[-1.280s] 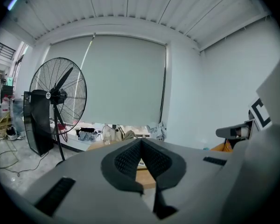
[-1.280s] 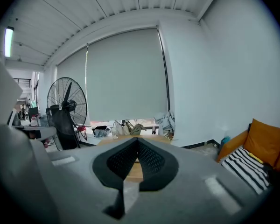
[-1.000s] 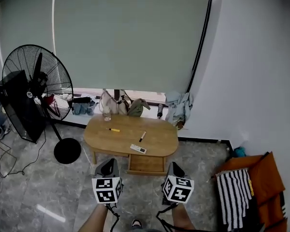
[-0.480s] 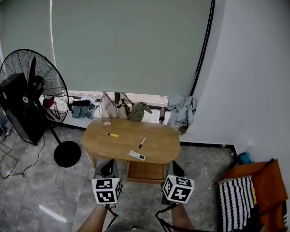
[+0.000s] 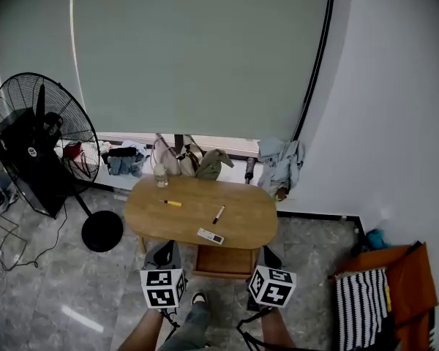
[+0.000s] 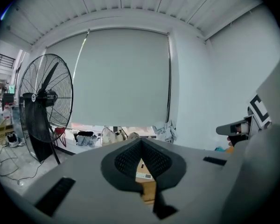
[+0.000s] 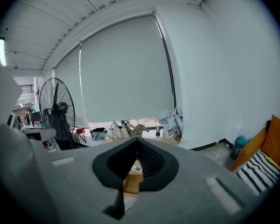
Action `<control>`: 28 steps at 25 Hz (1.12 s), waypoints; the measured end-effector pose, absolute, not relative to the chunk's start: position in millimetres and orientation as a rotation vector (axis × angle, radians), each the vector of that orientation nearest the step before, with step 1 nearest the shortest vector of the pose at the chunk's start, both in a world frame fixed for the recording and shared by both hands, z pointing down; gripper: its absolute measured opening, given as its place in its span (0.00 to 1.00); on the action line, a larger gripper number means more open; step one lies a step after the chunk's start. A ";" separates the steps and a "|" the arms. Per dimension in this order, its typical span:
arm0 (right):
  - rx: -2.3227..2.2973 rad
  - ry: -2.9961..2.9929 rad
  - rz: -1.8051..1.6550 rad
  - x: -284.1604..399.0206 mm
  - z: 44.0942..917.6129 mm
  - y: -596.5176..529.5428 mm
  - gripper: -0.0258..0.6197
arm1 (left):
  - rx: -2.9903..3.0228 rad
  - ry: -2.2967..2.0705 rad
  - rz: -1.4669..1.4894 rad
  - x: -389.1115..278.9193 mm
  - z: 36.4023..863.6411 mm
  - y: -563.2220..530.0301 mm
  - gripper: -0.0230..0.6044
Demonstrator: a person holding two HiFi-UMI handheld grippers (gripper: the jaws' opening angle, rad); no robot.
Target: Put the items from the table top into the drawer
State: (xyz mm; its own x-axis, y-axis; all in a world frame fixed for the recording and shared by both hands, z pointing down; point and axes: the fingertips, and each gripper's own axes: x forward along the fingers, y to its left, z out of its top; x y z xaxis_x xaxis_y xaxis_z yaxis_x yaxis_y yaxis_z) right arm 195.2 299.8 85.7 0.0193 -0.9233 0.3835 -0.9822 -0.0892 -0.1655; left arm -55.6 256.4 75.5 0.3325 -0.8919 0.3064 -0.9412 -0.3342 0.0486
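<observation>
Fingers [image 6: 123, 160] of left gripper [image 6: 141, 140] together | right gripper [image 7: 137, 139] together | remote [image 5: 209, 236] print illegible

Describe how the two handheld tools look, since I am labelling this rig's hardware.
Both the left tool and the right tool have pale grey bodies with dark, fine-ribbed pads that narrow to a point. Each carries a white cube printed with black square markers, and black cables trail beneath. The forearms show no sleeves.

No word, brand or number can be read. The round badge on the floor fan [image 5: 31, 152] is too small to read; the two marker cubes [image 5: 162, 287] show only black-and-white squares.
</observation>
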 end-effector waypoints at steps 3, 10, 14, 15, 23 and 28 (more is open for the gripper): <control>2.129 -1.998 0.590 197.4 87.6 276.3 0.05 | 2.370 -1.655 0.322 -55.8 81.8 231.0 0.04; 2.150 -1.953 0.517 212.4 74.6 208.0 0.05 | 2.369 -1.670 0.273 -56.3 78.4 154.7 0.04; 2.159 -1.949 0.510 217.2 67.3 161.4 0.05 | 2.366 -1.663 0.279 -55.4 75.5 103.3 0.04; 2.158 -1.948 0.506 217.4 65.4 150.6 0.05 | 2.365 -1.660 0.280 -55.3 75.0 91.7 0.04; 2.163 -1.906 0.456 219.1 51.3 58.6 0.05 | 2.371 -1.633 0.267 -52.7 74.9 -2.2 0.04; 2.137 -1.872 0.447 216.8 56.4 26.0 0.05 | 2.344 -1.595 0.283 -54.2 90.4 -39.2 0.04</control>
State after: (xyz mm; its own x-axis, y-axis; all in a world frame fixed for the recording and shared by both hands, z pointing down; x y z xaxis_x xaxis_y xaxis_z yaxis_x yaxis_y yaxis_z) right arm 216.8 26.0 56.4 0.1201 -0.9094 0.3982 -0.9912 -0.1325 -0.0036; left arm -54.2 -39.2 90.4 0.3671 -0.8729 0.3214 -0.9302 -0.3439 0.1285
